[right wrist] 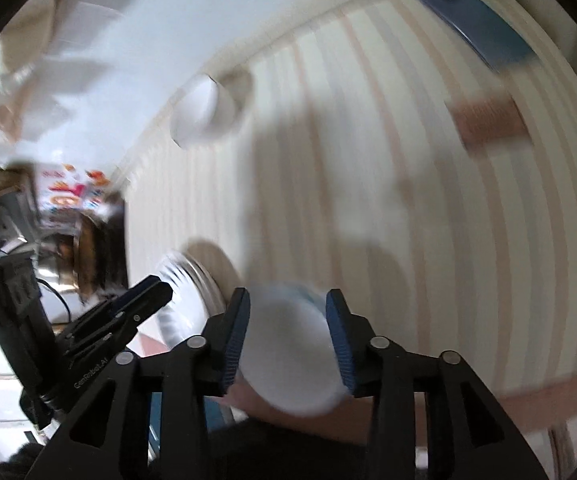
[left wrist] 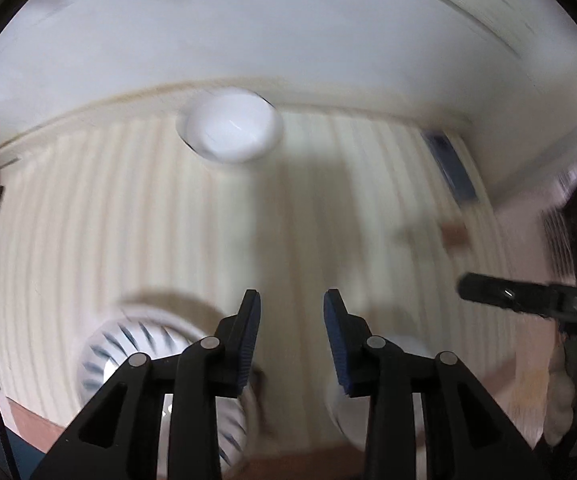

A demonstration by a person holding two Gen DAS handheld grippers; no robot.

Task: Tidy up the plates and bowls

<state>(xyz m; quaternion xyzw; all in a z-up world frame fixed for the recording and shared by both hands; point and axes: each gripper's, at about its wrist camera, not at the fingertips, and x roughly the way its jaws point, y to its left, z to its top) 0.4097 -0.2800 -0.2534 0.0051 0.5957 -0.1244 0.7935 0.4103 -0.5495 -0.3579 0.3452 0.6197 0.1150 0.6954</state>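
Though hidden in left view, white bowl between right tongs.

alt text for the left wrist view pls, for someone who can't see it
Blurred fisheye view: the left tongs hang open and empty over a cream striped tablecloth. A plain white bowl sits at the far edge, a blue-patterned bowl lies near the left finger, another white dish shows behind the right finger, and the right tongs enter from the right.

White bowls, striped-rim plate on mat.
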